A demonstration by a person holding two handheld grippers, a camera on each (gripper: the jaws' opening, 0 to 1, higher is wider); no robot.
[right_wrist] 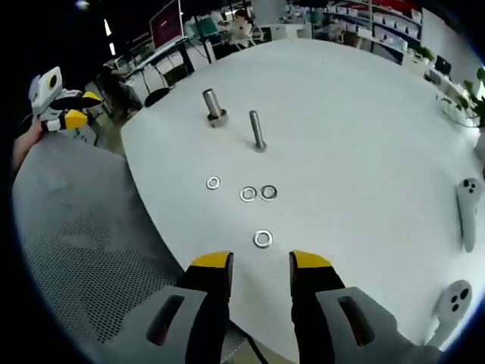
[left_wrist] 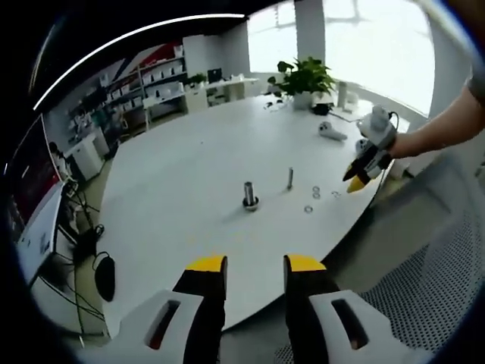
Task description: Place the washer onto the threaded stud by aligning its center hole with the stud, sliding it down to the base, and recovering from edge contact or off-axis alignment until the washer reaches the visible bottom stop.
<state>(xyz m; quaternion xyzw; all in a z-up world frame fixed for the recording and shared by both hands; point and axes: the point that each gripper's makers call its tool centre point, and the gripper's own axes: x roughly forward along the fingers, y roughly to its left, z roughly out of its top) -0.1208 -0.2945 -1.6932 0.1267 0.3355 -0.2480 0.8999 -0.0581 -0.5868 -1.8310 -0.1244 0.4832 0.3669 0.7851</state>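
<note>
Both hand-held grippers, left [left_wrist: 255, 267] and right [right_wrist: 261, 264], apparently gape empty above washers [right_wrist: 262, 239].

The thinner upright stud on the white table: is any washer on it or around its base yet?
No. The thin stud stands bare on the table; four washers lie flat apart from it, the nearest washer just ahead of the open right gripper.

Bright windows [left_wrist: 379, 38], wall shelves [left_wrist: 144, 80], and a potted plant [left_wrist: 305, 76] surround the table.
</note>
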